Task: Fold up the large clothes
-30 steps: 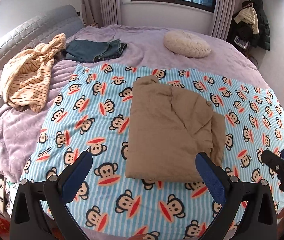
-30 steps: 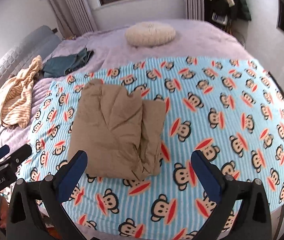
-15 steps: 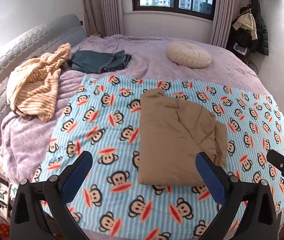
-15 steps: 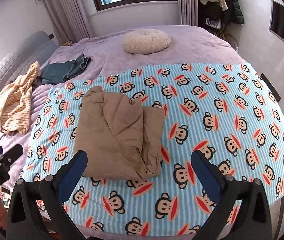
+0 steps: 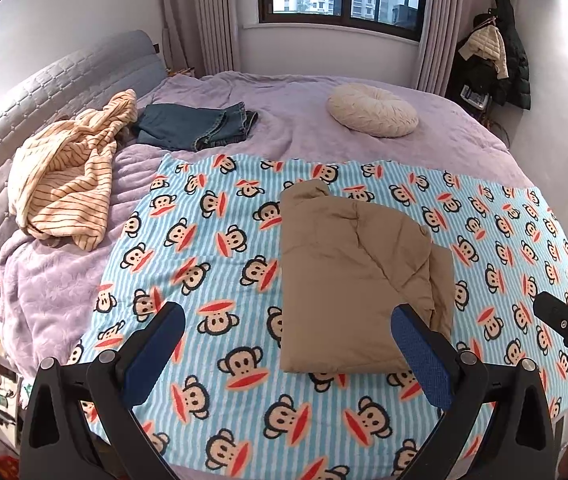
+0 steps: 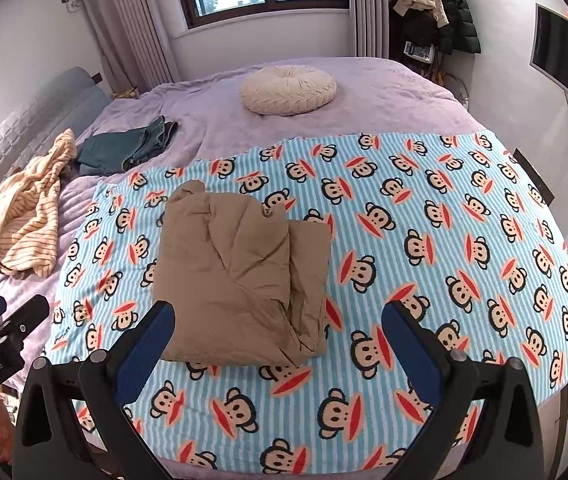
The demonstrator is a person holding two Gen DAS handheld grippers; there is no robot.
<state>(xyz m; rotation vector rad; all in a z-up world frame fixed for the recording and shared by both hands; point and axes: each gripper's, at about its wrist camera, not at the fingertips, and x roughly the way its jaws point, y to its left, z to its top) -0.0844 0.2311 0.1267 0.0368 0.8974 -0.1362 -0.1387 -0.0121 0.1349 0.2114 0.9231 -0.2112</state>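
Note:
A tan padded garment (image 5: 348, 276) lies folded into a rectangle on the blue monkey-print blanket (image 5: 212, 248); it also shows in the right wrist view (image 6: 236, 276). My left gripper (image 5: 288, 352) is open and empty, held above the blanket's near edge, short of the garment. My right gripper (image 6: 276, 344) is open and empty, also back from the garment's near edge. Each gripper's tip shows at the edge of the other's view.
A striped cream garment (image 5: 64, 176) and folded jeans (image 5: 196, 126) lie at the far left on the purple bedspread (image 5: 296, 120). A round cream cushion (image 5: 372, 110) sits at the back. The padded headboard (image 5: 12, 112) runs along the left. Coats (image 5: 496, 60) hang at the right.
Both grippers have drawn back and up from the folded tan garment, so more of the bed and room shows. The garment has not moved.

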